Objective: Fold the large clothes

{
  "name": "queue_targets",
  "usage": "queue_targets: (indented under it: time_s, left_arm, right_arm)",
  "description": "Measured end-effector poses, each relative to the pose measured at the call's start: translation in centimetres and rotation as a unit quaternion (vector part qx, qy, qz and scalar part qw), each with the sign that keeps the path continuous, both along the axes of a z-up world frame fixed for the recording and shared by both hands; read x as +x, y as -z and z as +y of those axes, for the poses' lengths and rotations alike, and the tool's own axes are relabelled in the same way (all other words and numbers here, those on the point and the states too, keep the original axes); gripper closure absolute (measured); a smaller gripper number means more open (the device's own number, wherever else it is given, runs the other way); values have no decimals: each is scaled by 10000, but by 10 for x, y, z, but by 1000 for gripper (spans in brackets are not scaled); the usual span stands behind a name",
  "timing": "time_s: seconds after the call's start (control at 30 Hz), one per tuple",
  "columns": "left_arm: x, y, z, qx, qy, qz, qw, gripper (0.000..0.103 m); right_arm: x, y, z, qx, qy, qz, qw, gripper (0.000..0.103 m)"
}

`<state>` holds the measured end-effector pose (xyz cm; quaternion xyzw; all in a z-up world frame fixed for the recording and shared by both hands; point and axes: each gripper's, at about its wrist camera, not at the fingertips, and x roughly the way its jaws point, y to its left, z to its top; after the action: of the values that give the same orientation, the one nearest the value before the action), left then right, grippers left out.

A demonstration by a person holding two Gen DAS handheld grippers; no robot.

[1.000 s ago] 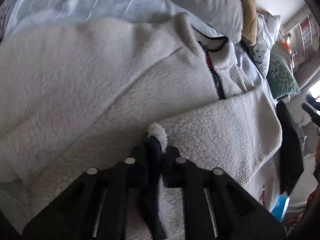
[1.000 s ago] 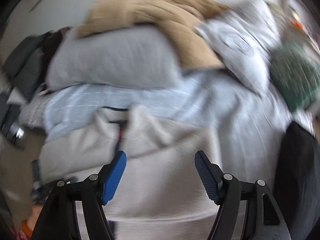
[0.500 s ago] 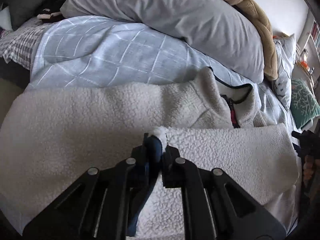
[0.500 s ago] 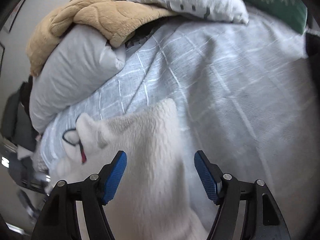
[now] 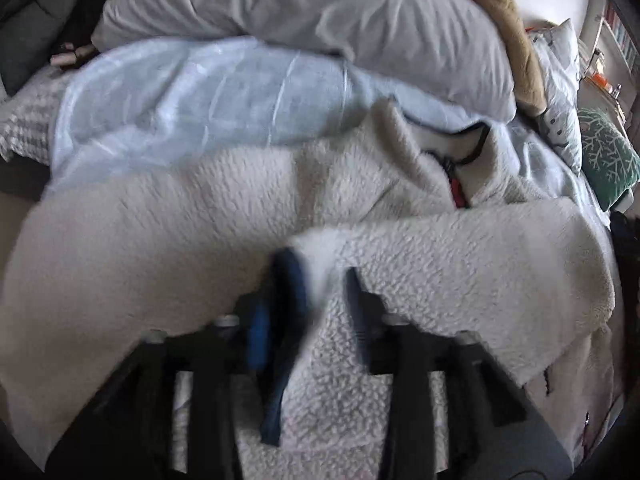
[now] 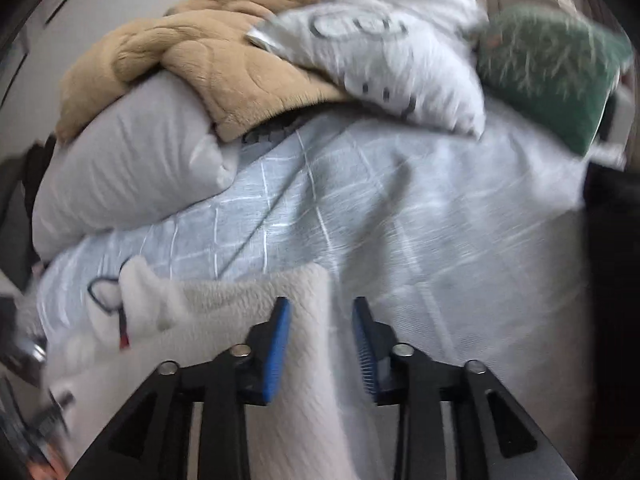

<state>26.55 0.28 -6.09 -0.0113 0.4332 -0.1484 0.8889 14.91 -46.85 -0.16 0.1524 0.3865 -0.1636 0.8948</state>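
A cream fleece jacket with a dark-trimmed collar and red zipper pull lies across the light blue checked bedspread. Its sleeve is folded over the body. My left gripper is open, its jaws parted around the sleeve's dark blue cuff, which lies loose between them. In the right wrist view the jacket lies at lower left. My right gripper is partly closed around the jacket's edge, with a gap between the blue pads.
A grey pillow, a tan blanket, a white patterned pillow and a green cushion are piled at the head of the bed. Dark items lie at the right edge.
My left gripper has opened and let go of the sleeve cuff. My right gripper has narrowed its jaws and come down over the jacket's edge.
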Motion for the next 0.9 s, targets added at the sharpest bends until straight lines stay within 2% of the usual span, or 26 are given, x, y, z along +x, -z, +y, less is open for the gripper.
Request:
queue_targets:
  time_s: [0.03, 0.13, 0.23, 0.37, 0.53, 0.6, 0.63, 0.67, 0.7, 0.73, 0.8, 0.83, 0.9]
  left_arm:
    - [-6, -10, 1, -57, 35, -149, 9999, 48]
    - [-17, -21, 1, -115, 199, -191, 9996, 48]
    - [-27, -23, -5, -167, 509, -109, 9985, 46]
    - [-38, -12, -12, -89, 733, 35, 9973, 46]
    - [-41, 3, -19, -247, 929, 169, 9952, 46]
    - [-43, 7, -22, -362, 1025, 259, 9937, 46]
    - [-43, 12, -23, -409, 1068, 356, 9928, 46]
    - [-43, 19, -23, -429, 1094, 480, 9919, 46]
    - [-44, 28, -25, -396, 1135, 590, 9910, 46]
    - [-48, 32, -25, -327, 1182, 488, 9913, 46]
    - [-54, 30, -28, -165, 1239, 378, 9914, 46]
    - [-55, 26, -28, -112, 1226, 422, 9915, 46]
    - [-57, 14, -23, -172, 1208, 464, 9914, 46]
  right_arm:
    - [-15, -8, 8, -346, -38, 166, 9993, 66]
    - [-54, -16, 28, -1077, -254, 652, 9917, 66]
    - [-89, -6, 42, -1312, -456, 1050, 9847, 64]
    - [-100, 26, 59, -1437, -685, 1553, 9749, 63]
    - [-73, 57, 70, -1421, -652, 1562, 9753, 64]
    - [-63, 62, 72, -1703, -505, 1541, 9719, 86]
    - [-63, 64, 65, -1788, -271, 1604, 9703, 86]
    - [-64, 68, 55, -1633, -135, 1700, 9717, 84]
    - [-66, 78, 39, -1211, 66, 1816, 9759, 78]
    - [-68, 83, 35, -1104, 76, 1781, 9778, 78]
    - [-69, 83, 50, -1563, -153, 1840, 9703, 77]
    - [-71, 81, 54, -1551, -196, 1882, 9696, 77]
    - [-82, 69, 54, -1201, -194, 1914, 9740, 75]
